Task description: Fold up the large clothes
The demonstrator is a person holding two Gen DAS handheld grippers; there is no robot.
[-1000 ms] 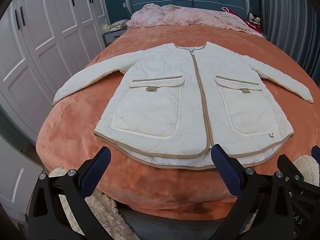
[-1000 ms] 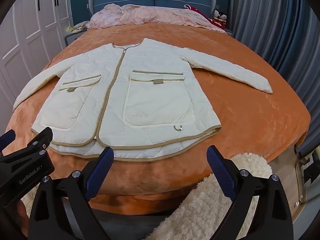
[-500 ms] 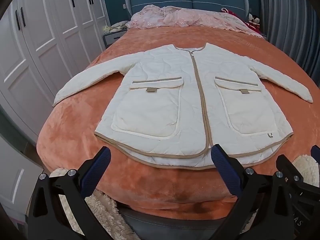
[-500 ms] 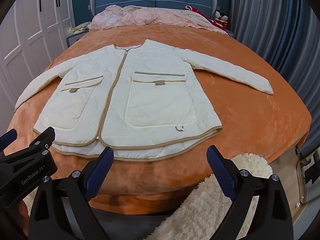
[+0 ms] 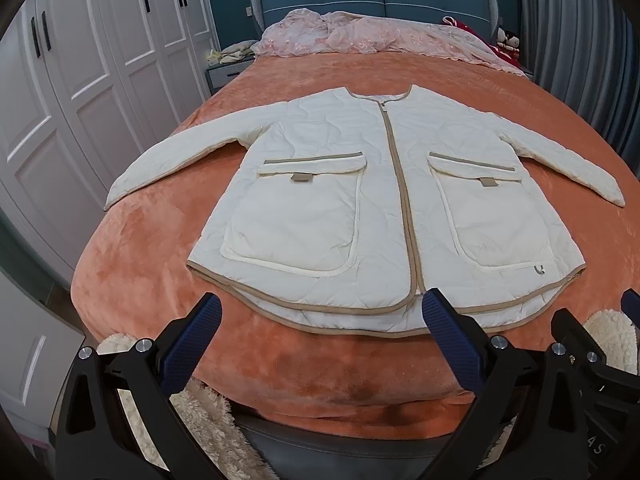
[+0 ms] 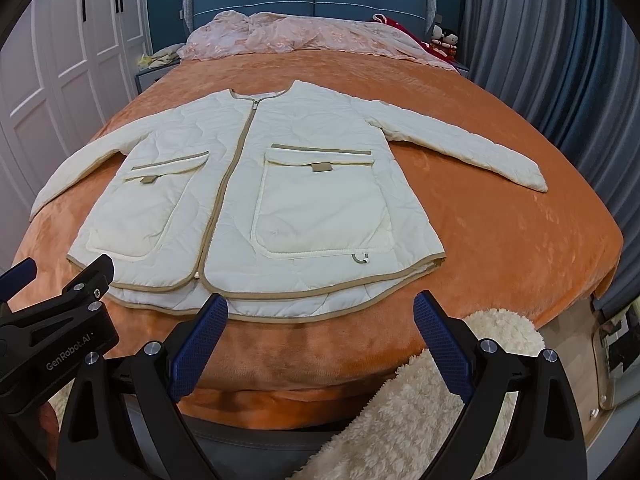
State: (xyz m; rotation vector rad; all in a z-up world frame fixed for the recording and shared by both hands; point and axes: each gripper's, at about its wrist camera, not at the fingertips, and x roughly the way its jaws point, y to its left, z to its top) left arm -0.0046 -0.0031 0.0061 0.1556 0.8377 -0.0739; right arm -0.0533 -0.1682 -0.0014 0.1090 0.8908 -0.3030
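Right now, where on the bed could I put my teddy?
Bare orange blanket lies between the jacket and the curtain-side edge, and between collar and pink bedding. The middle is crowded: jacket and both sleeves cover it.

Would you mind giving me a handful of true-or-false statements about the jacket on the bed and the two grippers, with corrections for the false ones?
1. The cream jacket lies spread flat on the orange blanket, front side up. True.
2. The jacket's front is wide open. False: its tan-edged front runs closed down the middle.
3. The left gripper is clamped on the hem. False: it is open and holds nothing, short of the hem.
4. The right gripper is open and empty. True.
5. Both sleeves are folded across the chest. False: each sleeve stretches outward to its side.
6. A crumpled pink cover lies by the headboard. True.
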